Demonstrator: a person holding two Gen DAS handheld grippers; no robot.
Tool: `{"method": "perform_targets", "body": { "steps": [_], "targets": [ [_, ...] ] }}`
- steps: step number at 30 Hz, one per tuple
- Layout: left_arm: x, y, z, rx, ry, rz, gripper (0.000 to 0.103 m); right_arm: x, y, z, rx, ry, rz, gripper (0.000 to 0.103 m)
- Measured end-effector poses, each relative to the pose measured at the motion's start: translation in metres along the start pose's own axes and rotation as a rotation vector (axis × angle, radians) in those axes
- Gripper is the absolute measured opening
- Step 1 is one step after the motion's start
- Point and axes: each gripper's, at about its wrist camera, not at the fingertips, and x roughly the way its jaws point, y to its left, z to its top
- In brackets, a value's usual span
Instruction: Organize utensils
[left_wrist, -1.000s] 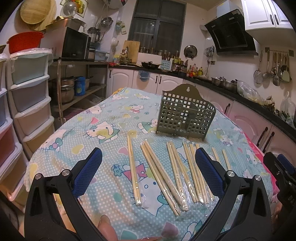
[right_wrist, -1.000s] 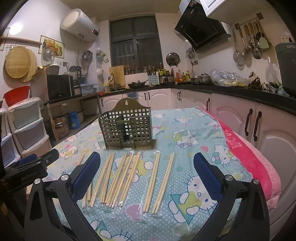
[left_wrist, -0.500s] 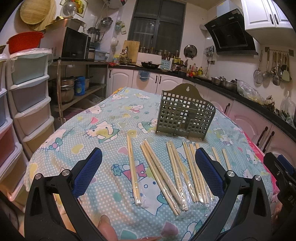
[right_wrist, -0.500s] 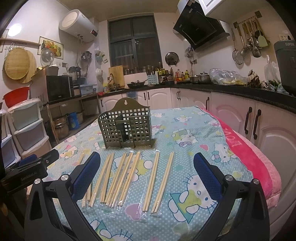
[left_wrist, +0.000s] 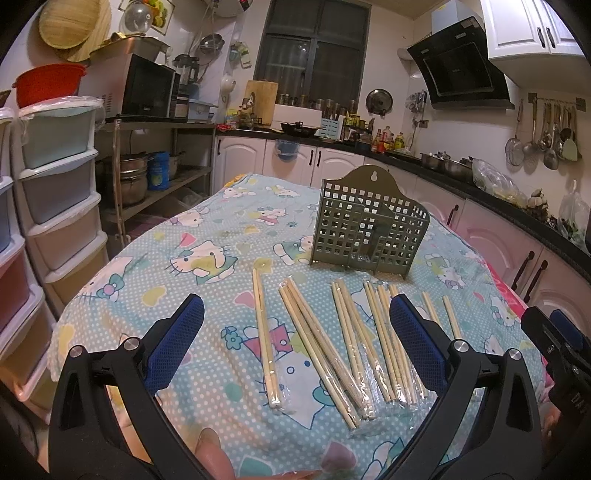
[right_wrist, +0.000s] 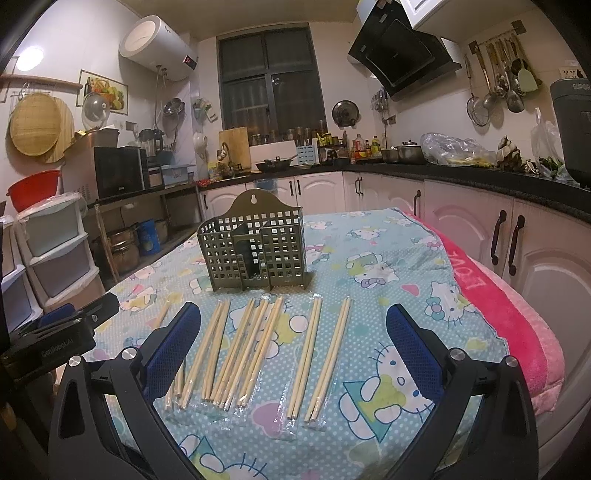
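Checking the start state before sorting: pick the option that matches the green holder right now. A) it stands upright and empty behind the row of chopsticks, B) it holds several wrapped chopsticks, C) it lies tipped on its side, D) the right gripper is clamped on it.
A: the green holder stands upright with nothing inside, and the wrapped chopsticks all lie flat on the cloth in front of it.

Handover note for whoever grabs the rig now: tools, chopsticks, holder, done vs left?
Left tool: open, holding nothing, above the table.
Right tool: open, holding nothing.
Wrapped chopstick pairs lie in a row on the Hello Kitty cloth, in front of the green perforated holder, which stands upright.
Done: no chopsticks visible in the holder.
Left: pick up each pair and stand it in the holder.
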Motion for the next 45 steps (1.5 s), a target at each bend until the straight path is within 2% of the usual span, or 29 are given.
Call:
{"method": "perform_targets", "body": {
  "steps": [13,21,29,33,39,45],
  "targets": [
    [0.004,0.008,-0.002,-0.025,0.023,-0.019,0.092,0.001,0.003,0.000,-0.023,0.012,0.003,0.098],
    [0.014,0.032,0.001,-0.054,0.061,0.053,0.092,0.017,0.015,0.006,-0.071,0.053,0.026,0.098],
    [0.027,0.054,0.007,-0.093,0.104,0.081,0.092,0.050,0.030,0.009,-0.136,0.167,0.084,0.098],
    [0.037,0.070,0.013,-0.137,0.117,0.058,0.092,0.077,0.031,0.015,-0.145,0.232,0.094,0.097],
    [0.059,0.083,0.026,-0.144,0.177,0.020,0.092,0.120,0.030,0.025,-0.123,0.330,0.115,0.096],
    [0.085,0.080,0.030,-0.129,0.247,-0.053,0.092,0.160,0.023,0.028,-0.115,0.427,0.090,0.080]
  ]
}}
